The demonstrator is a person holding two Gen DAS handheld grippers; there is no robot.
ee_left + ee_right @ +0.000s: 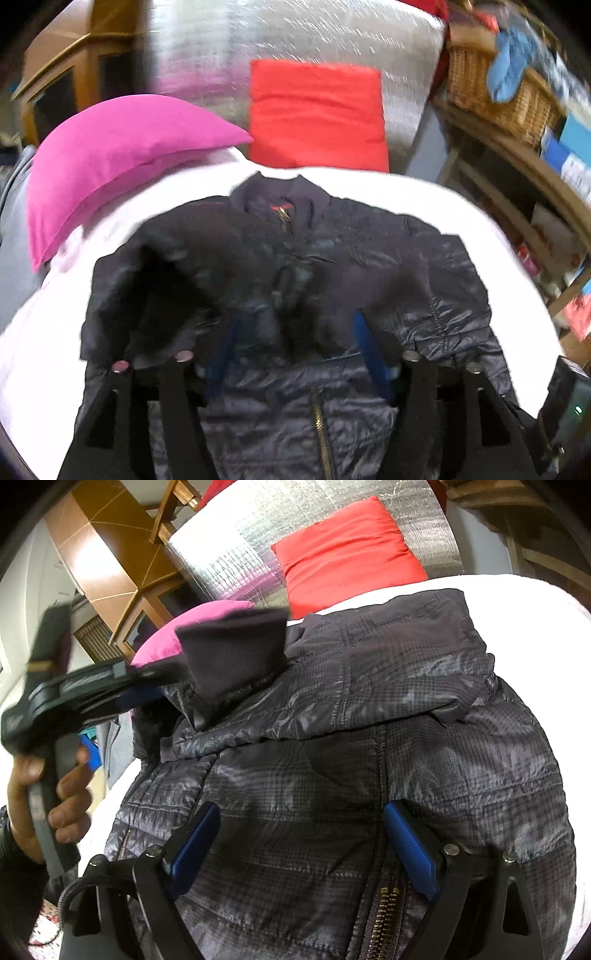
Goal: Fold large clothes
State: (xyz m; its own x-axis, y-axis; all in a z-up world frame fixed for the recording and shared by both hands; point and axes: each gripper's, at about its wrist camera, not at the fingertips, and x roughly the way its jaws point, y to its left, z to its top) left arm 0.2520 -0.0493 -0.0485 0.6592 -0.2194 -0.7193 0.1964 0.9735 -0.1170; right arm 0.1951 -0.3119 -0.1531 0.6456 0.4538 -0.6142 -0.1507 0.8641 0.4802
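A dark quilted jacket [424, 332] lies front up on the white bed [424, 195], collar [284, 195] at the far end and gold zipper toward me. Both sleeves lie folded in over the chest. My left gripper [295, 321] hovers over the chest with its blue pads [371, 354] apart, and a blurred ribbed sleeve cuff [373, 291] is just beyond them, not pinched. From the right wrist view the left gripper [147, 681] sits at that cuff [232, 650], held by a hand [55, 786]. My right gripper [301, 808] stands open above the jacket [461, 757] near the zipper [384, 915], holding nothing.
A pink pillow [110, 155] and a red pillow [317, 114] lie at the head of the bed against a silver foil panel [332, 33]. A wicker basket [491, 92] on wooden shelves [517, 177] stands to the right. A wooden cabinet [110, 572] is at the left.
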